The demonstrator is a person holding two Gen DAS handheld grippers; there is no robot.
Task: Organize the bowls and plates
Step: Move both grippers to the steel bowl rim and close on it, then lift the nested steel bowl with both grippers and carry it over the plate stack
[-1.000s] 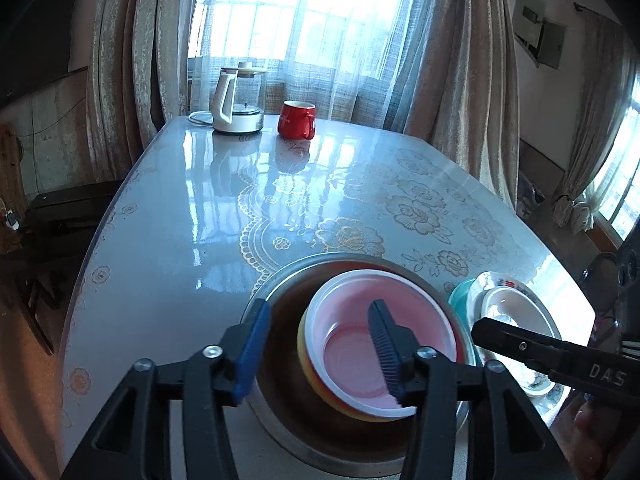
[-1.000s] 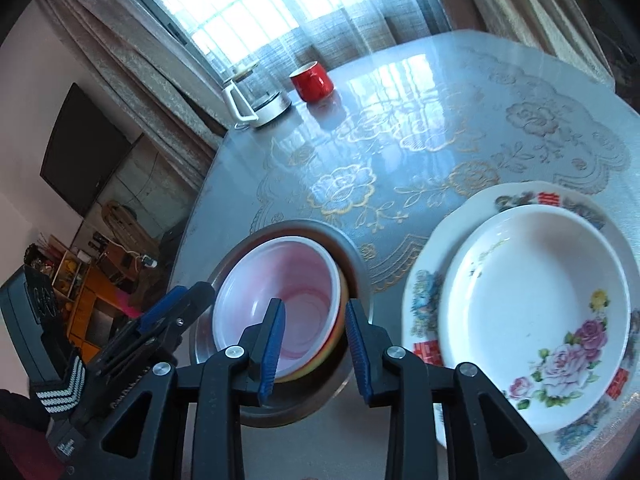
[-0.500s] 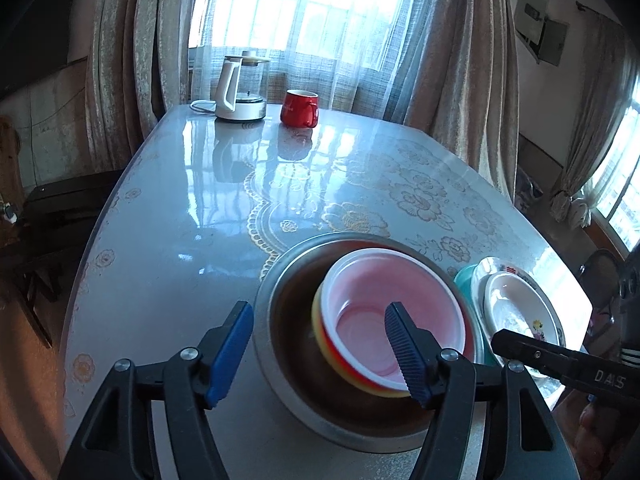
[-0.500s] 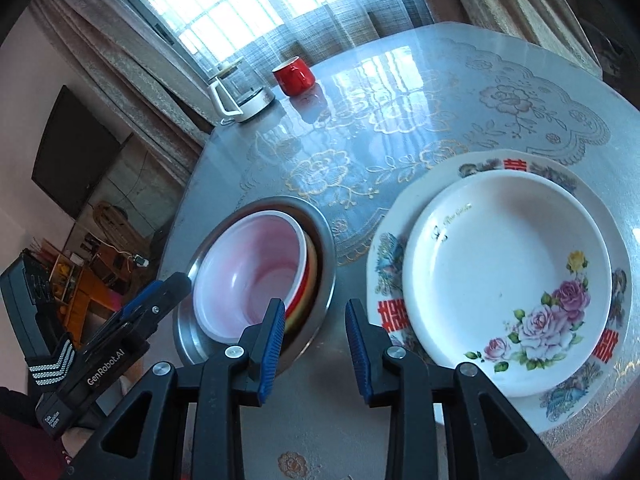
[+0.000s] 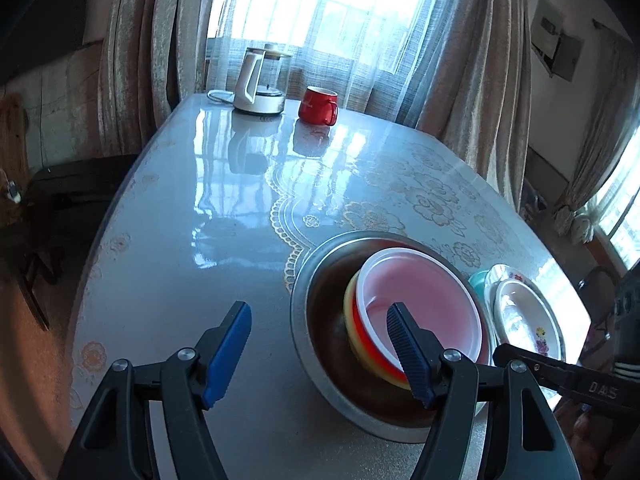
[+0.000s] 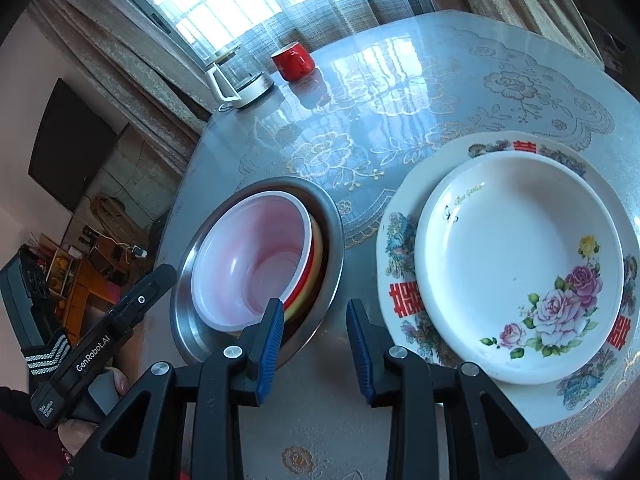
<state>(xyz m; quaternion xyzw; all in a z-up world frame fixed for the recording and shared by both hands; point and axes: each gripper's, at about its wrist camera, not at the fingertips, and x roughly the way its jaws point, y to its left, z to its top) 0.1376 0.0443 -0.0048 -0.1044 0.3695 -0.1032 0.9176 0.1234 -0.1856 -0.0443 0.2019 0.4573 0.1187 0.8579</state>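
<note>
A steel bowl [image 5: 304,320] sits on the table's near side and holds a pink-and-white bowl [image 5: 420,292] nested in a red one and a yellow one. My left gripper [image 5: 318,320] is open and wide. Its right finger hangs over the pink bowl's near rim, and its left finger is over bare table left of the steel bowl. To the right, a white rose plate [image 6: 516,264] lies on a larger patterned plate [image 6: 404,240]. My right gripper [image 6: 315,312] is open with a narrow gap and holds nothing. It hovers over the table between the steel bowl [image 6: 188,304] and the plates.
A white kettle [image 5: 260,84] and a red mug [image 5: 318,106] stand at the table's far end by the curtained window. A teal edge [image 5: 478,280] shows under the plate stack. The table's [image 5: 180,220] left edge drops toward a dark bench [image 5: 72,184].
My left gripper's jaws have widened and it has drawn back and left, so its left finger is now clear of the steel bowl. The right gripper has barely moved.
</note>
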